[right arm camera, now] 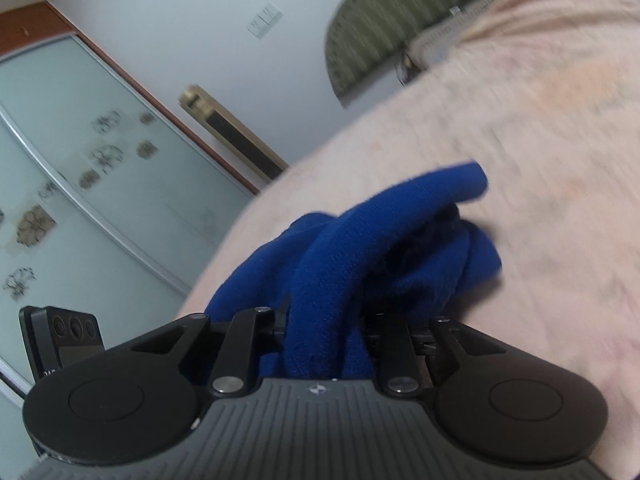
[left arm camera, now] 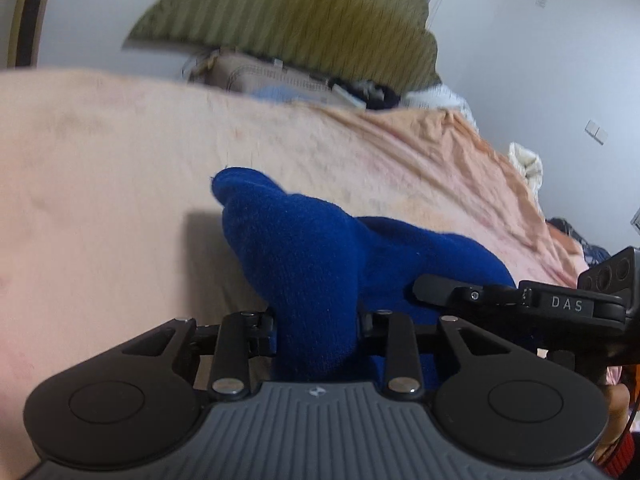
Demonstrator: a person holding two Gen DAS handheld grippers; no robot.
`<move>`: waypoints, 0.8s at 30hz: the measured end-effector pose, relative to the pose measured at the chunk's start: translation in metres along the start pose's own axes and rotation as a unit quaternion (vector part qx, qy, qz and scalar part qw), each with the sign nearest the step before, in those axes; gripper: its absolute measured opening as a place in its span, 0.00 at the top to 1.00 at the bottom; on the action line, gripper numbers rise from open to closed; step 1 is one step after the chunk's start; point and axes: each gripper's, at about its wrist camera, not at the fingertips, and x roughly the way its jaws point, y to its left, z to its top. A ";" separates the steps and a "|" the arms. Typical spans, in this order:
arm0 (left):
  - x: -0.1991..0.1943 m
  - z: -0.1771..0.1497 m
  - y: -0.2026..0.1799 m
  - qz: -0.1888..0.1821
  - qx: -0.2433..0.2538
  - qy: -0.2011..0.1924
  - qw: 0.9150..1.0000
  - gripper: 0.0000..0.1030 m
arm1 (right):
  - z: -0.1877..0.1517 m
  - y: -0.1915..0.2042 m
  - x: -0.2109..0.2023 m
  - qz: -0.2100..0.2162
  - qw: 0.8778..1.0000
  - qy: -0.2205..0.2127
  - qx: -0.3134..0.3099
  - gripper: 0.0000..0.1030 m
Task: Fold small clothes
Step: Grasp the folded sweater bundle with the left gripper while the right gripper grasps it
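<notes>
A small blue knitted garment [left arm camera: 304, 256] is bunched up over a peach bedsheet [left arm camera: 120, 184]. My left gripper [left arm camera: 318, 332] is shut on one part of it, and the cloth hides the fingertips. My right gripper [right arm camera: 326, 336] is shut on another part of the same blue garment [right arm camera: 360, 256], which hangs forward in folds with a rolled edge sticking out. The right gripper [left arm camera: 520, 300] also shows in the left wrist view, at the right edge, against the blue cloth. Both views are tilted and blurred.
The peach sheet [right arm camera: 520, 200] covers the bed. An olive ribbed headboard [left arm camera: 288, 20] and a pile of clothes [left arm camera: 320, 84] lie at the far end. White walls, a frosted sliding door [right arm camera: 80, 160] and a light switch [right arm camera: 264, 20] surround the bed.
</notes>
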 end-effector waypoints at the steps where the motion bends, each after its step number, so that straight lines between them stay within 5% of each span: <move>1: -0.003 0.004 0.001 0.002 0.003 -0.004 1.000 0.70 | 0.003 0.003 0.001 0.005 1.000 -0.005 0.000 0.74; 8: 0.014 0.006 0.028 0.025 -0.033 0.078 0.996 0.62 | -0.001 -0.016 0.024 -0.047 0.996 0.039 0.063 0.64; 12: -0.006 -0.014 0.038 0.002 -0.050 0.068 0.996 0.36 | -0.011 -0.014 0.004 -0.053 0.997 0.036 0.033 0.34; 18: -0.035 -0.056 0.033 -0.055 -0.054 0.074 0.994 0.31 | -0.027 -0.024 -0.028 -0.048 0.996 0.081 0.006 0.32; 19: -0.037 -0.063 0.030 -0.061 -0.051 0.079 0.994 0.33 | -0.033 -0.025 -0.031 -0.040 0.995 0.091 0.005 0.37; 21: -0.036 -0.073 0.022 -0.060 -0.039 0.087 0.994 0.54 | -0.044 -0.020 -0.036 -0.040 0.995 0.089 -0.014 0.47; 23: -0.038 -0.073 0.018 -0.039 -0.031 0.087 0.995 0.75 | -0.047 -0.016 -0.037 -0.056 0.994 0.098 -0.011 0.84; 24: -0.040 -0.069 0.021 -0.042 -0.044 0.089 0.994 0.79 | -0.049 -0.015 -0.038 -0.058 0.993 0.103 -0.002 0.85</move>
